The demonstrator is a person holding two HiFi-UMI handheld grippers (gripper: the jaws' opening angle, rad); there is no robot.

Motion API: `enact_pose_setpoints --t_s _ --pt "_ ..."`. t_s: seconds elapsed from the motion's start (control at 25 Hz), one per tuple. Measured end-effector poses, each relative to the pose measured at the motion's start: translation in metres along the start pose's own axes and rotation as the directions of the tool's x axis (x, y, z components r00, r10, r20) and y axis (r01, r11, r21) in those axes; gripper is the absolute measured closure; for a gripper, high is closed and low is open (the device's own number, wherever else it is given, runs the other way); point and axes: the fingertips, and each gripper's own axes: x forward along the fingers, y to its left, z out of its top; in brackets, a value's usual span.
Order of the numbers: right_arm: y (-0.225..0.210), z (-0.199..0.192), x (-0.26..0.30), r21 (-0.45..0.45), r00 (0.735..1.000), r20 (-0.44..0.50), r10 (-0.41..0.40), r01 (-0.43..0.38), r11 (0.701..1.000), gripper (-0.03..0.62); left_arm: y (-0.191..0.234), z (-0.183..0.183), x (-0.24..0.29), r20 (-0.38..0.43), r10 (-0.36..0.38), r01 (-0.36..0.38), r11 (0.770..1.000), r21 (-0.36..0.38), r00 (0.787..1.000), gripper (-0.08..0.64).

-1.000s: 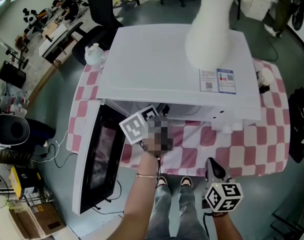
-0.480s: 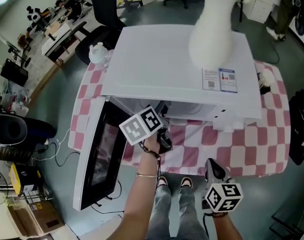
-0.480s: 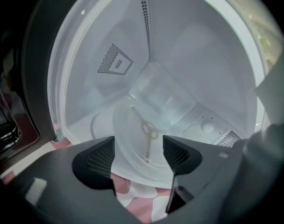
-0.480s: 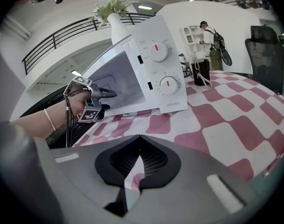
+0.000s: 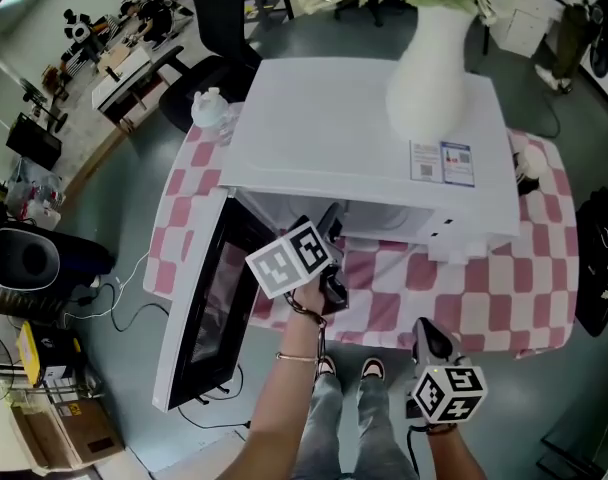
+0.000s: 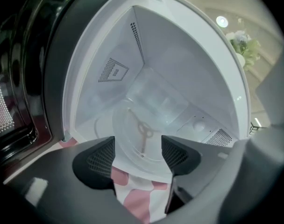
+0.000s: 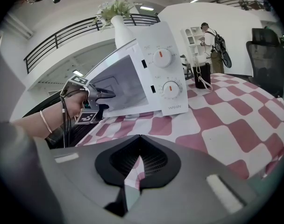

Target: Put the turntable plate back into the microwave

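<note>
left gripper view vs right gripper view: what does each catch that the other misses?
Only the left gripper view: the cavity floor with the glass plate lying on it, and the wall vents.
Only the right gripper view: the two knobs, a dark container on the table, a person in the background, and the right claw, shut and empty.
Both: the microwave, the checked cloth, and the left claw at the cavity mouth, jaws closing with nothing gripped between them.
</note>
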Motion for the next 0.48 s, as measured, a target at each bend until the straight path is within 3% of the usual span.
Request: enact_pose_setpoints --t_s 0.48 --pt "0.02 0.036 -0.033 -0.022 0.998 0.057 -0.009 0.01 1.0 0.583 -0.027 -0.002 -0.067 -0.015 -0.021 0.023 0.992 0.121 1.0 0.281"
